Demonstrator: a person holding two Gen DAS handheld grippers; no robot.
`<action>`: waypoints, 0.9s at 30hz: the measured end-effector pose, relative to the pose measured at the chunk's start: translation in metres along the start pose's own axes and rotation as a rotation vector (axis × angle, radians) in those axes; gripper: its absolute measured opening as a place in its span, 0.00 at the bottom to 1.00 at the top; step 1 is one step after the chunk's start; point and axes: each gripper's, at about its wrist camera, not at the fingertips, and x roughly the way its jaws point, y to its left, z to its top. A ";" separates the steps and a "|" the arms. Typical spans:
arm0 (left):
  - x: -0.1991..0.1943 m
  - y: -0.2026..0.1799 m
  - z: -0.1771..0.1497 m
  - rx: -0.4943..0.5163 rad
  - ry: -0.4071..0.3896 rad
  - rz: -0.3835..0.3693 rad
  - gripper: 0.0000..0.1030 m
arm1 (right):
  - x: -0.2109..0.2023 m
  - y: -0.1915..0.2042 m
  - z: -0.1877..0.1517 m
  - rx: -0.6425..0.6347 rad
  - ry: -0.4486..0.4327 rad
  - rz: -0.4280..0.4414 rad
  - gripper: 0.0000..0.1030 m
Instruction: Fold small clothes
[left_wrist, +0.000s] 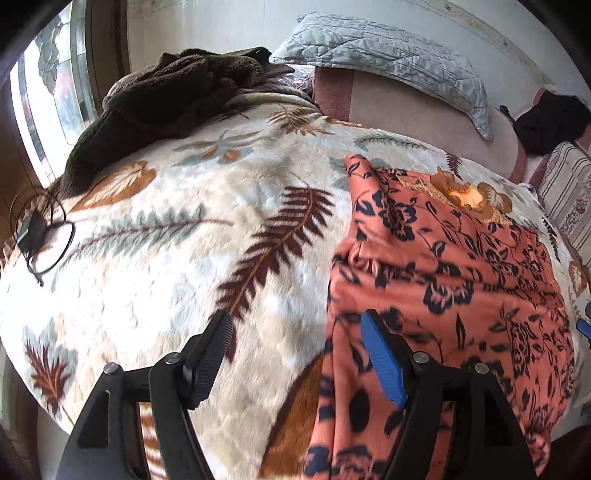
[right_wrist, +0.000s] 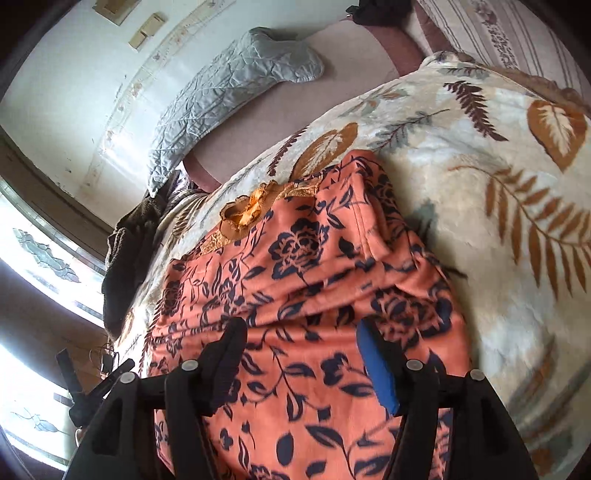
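Garment (right_wrist: 306, 295) lies spread beneath open right gripper (right_wrist: 301, 354).

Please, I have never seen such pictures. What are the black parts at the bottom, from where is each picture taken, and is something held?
A person holds tongs in each hand; a camera on each looks forward along its two fingers. One picture comes from the left tongs, the other from the right tongs. Both are open and hold nothing. An orange flowered garment lies on a leaf-patterned blanket. A brown fleece and a grey quilted pillow lie further away.
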 end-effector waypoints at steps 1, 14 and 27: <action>-0.007 0.006 -0.010 -0.012 0.011 -0.012 0.71 | -0.010 -0.003 -0.010 0.003 -0.006 0.007 0.64; -0.026 0.003 -0.129 -0.011 0.241 -0.138 0.71 | -0.078 -0.054 -0.090 0.058 0.038 -0.034 0.66; -0.016 -0.006 -0.124 -0.033 0.259 -0.212 0.51 | -0.082 -0.108 -0.130 0.239 0.148 -0.039 0.68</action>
